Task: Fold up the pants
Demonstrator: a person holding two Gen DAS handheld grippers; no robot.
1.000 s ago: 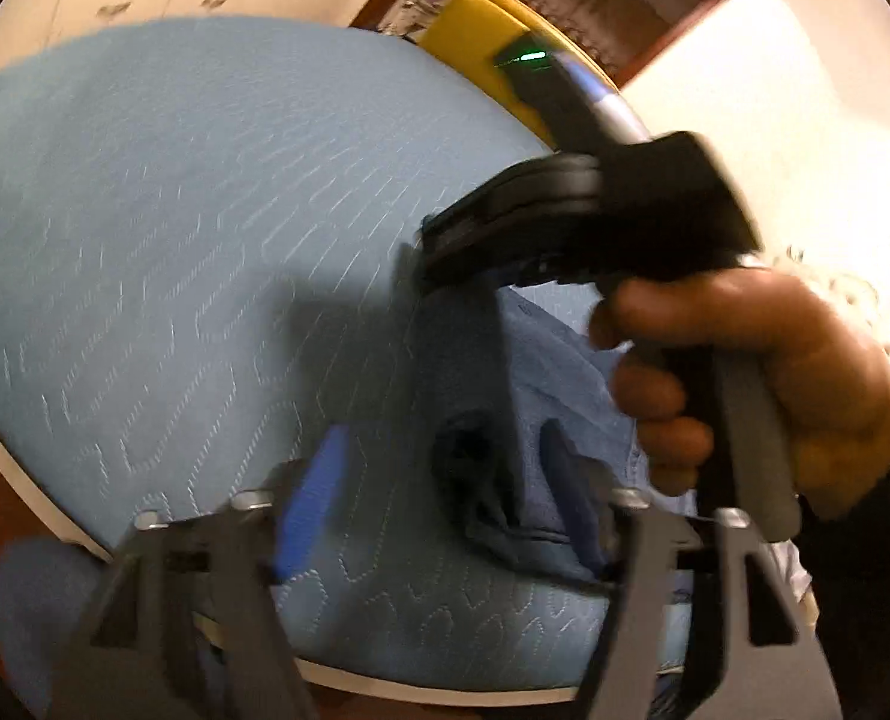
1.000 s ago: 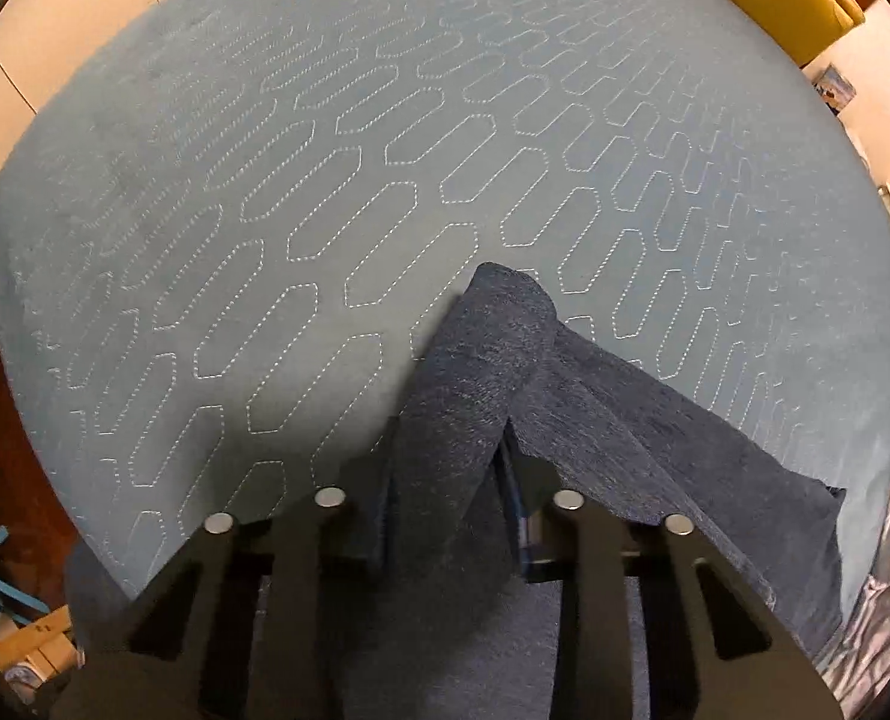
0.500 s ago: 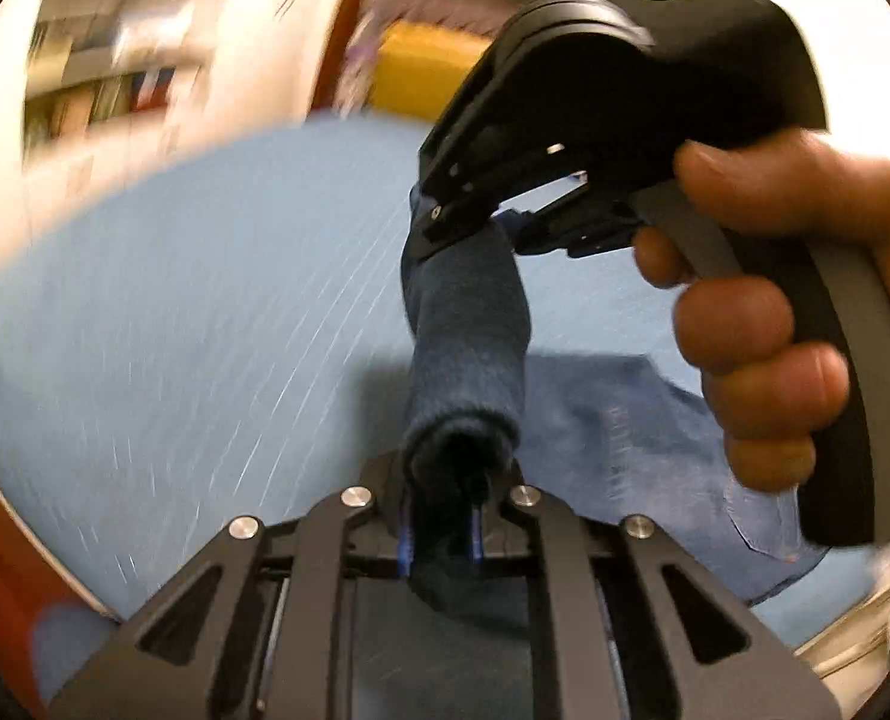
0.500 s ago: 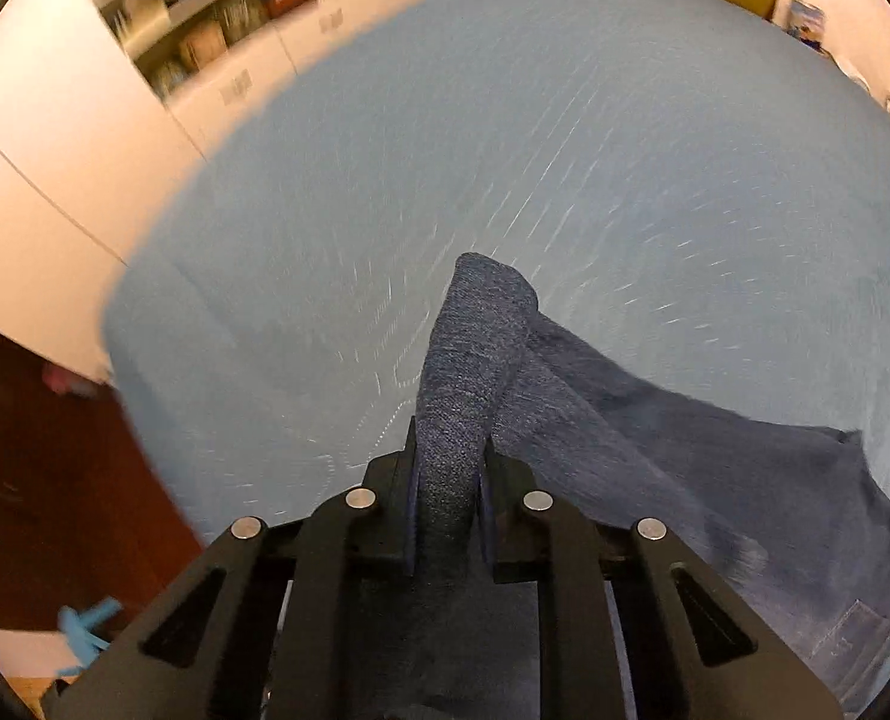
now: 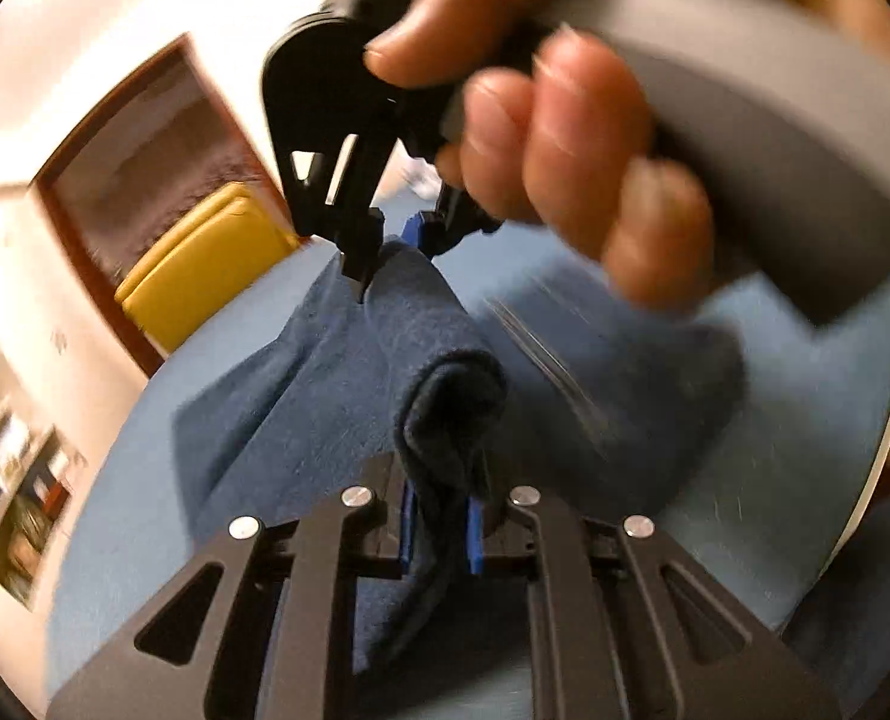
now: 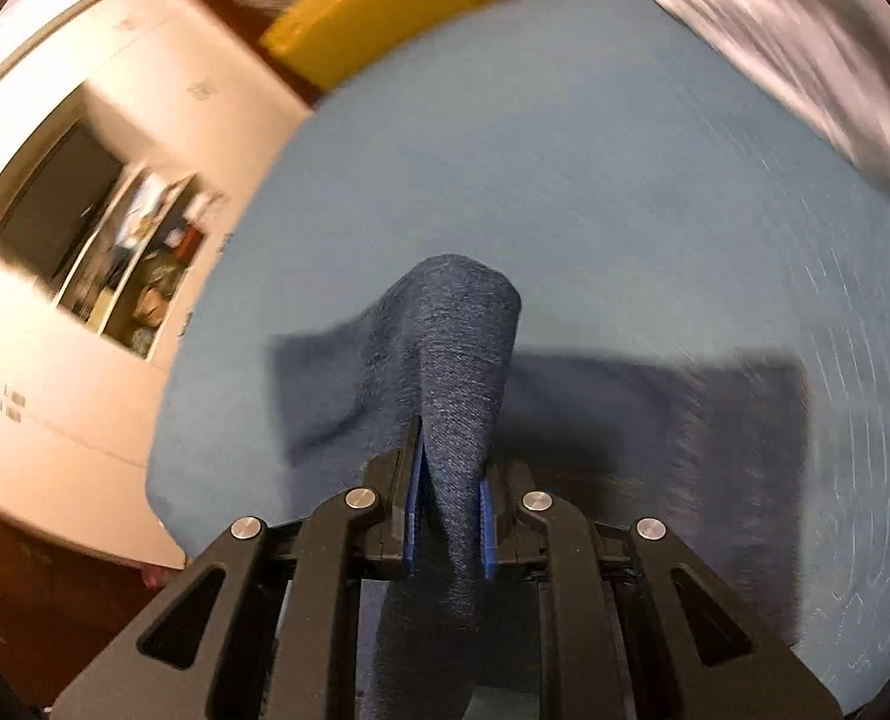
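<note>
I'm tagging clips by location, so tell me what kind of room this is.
Probably a bedroom at home. The pants lie on a wide quilted blue bedspread, a yellow cushion sits past its far edge, and white cupboards with a cluttered shelf line the wall.

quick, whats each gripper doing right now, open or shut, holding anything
Left gripper: closed on a bunched fold of the pants.
Right gripper: closed on another fold of the pants, lifted above the bed.
</note>
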